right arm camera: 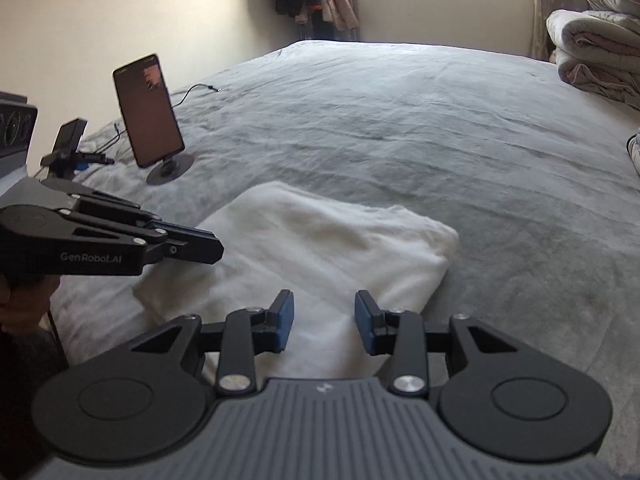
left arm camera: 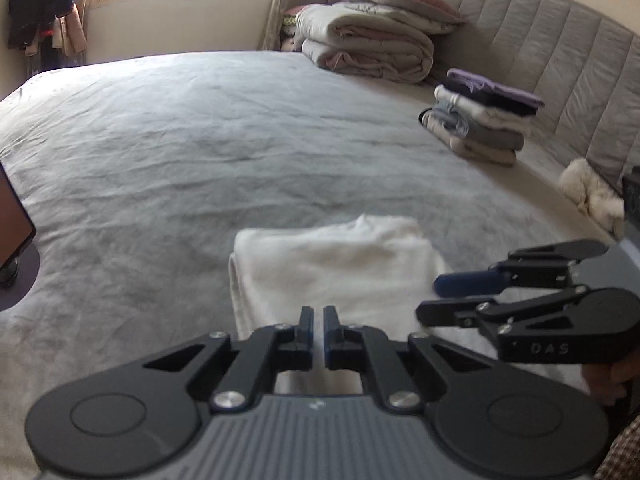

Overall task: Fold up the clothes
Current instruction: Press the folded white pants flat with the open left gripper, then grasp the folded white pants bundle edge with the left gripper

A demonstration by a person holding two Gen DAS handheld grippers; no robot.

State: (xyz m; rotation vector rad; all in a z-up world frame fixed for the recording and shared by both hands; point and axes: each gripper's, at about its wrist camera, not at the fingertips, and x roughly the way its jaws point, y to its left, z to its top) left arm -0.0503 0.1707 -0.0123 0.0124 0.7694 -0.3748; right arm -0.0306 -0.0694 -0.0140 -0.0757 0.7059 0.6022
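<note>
Folded white garment [right arm camera: 320,248] lies on the bed [right arm camera: 440,128] just ahead of both tools; left tool [left arm camera: 319,320] nearly closed, empty; right tool [right arm camera: 324,322] open, empty.

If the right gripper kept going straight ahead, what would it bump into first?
Probably the folded white garment lying right in front of the open right gripper on the bed, though depth is hard to judge.

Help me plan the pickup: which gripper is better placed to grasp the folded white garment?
Probably the right gripper: it is open over the white garment. The left gripper is nearly shut beside it.
</note>
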